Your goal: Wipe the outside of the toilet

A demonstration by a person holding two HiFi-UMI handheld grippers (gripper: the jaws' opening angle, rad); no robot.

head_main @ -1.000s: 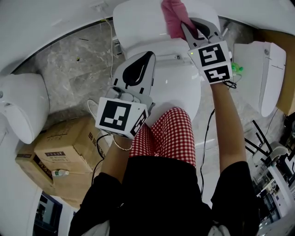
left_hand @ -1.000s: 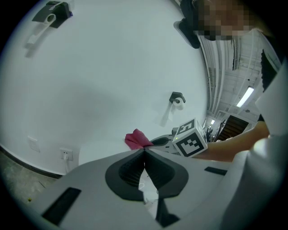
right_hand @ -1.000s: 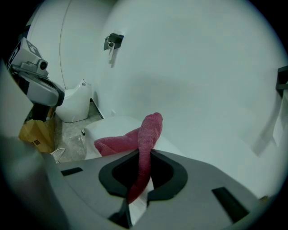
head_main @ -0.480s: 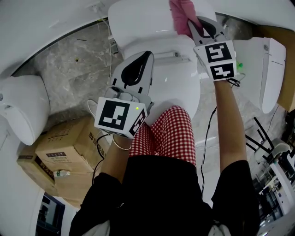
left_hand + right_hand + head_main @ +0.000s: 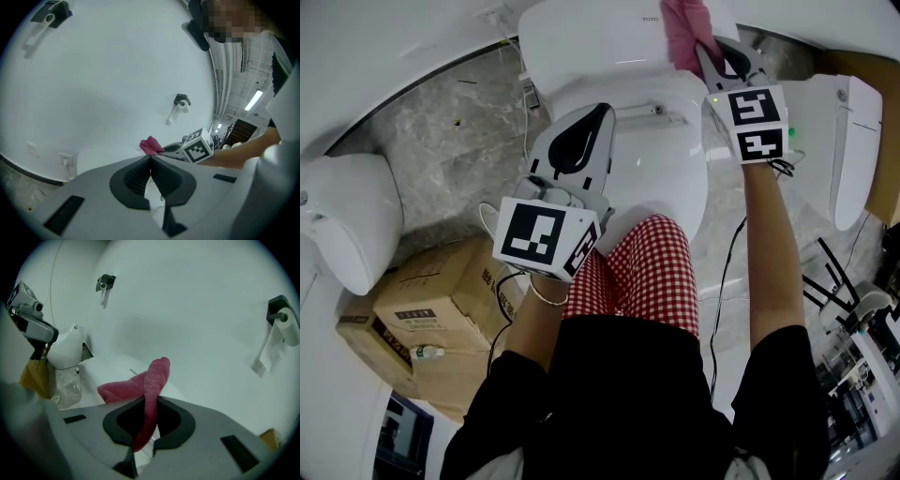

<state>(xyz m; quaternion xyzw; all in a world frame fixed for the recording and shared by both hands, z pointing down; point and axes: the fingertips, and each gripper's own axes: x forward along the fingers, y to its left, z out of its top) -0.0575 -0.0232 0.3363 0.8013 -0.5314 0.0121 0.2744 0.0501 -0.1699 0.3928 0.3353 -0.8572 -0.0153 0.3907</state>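
Right gripper jaws clenching pink cloth; cloth lying on toilet tank top, at 1 o'clock in head view. Left gripper jaws pinched together, gripping nothing, hovering at lid's 9 o'clock edge. Cardboard box sitting at 8 o'clock.

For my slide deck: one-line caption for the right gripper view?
Right tongs clamp a pink terry cloth resting on the white ceramic toilet tank.

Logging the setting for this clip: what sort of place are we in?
Probably a bathroom-fixture showroom or mock-up room, not a home bathroom. Besides the toilet in front, a second toilet stands at left and a third toilet at right, and a cardboard box sits nearby.
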